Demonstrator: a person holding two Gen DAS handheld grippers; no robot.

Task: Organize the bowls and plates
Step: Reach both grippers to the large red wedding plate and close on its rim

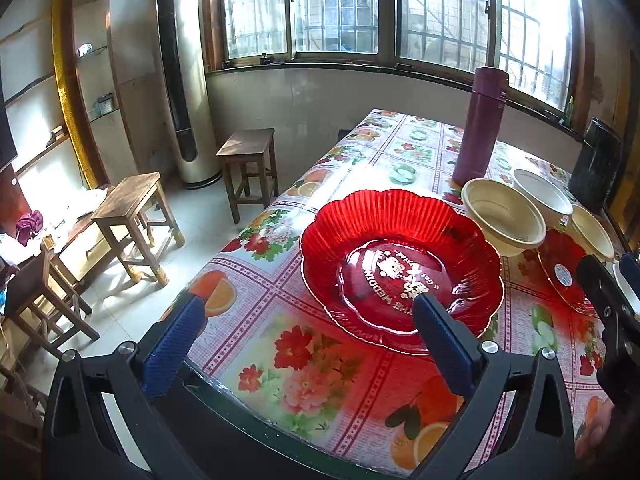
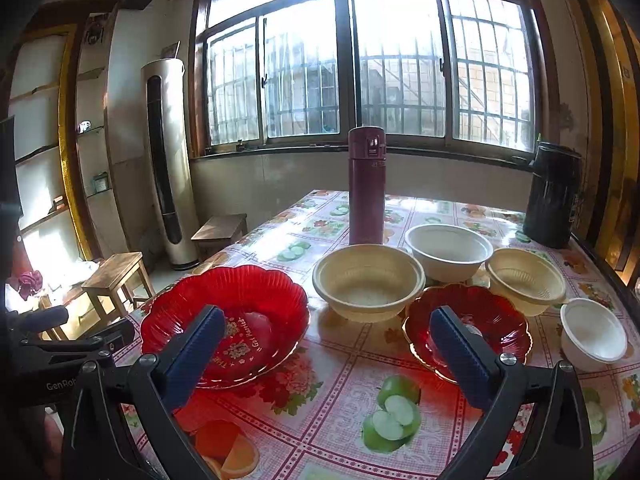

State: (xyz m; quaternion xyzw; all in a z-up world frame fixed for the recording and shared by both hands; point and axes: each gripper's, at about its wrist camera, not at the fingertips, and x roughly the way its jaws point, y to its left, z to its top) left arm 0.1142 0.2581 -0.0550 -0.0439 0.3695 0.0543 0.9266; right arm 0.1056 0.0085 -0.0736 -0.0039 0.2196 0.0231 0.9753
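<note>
Red plate [image 1: 400, 268] just beyond hand-held gripper [image 1: 308, 312]

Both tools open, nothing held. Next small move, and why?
Probably ease the right tool forward and to the right onto the small red plate's near rim. Its jaws stand open and empty, the plate lies bare just ahead, and stacking it in the large red plate beside it looks like the simplest start.

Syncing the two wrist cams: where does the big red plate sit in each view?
Left wrist: big red plate centre-right, just beyond the open left tongs, its near rim behind the right-hand finger.
Right wrist: the plate sits lower left, partly behind the left-hand finger of the open right tongs.
Shared landmark: the maroon flask, standing upright behind the plate in both.
</note>
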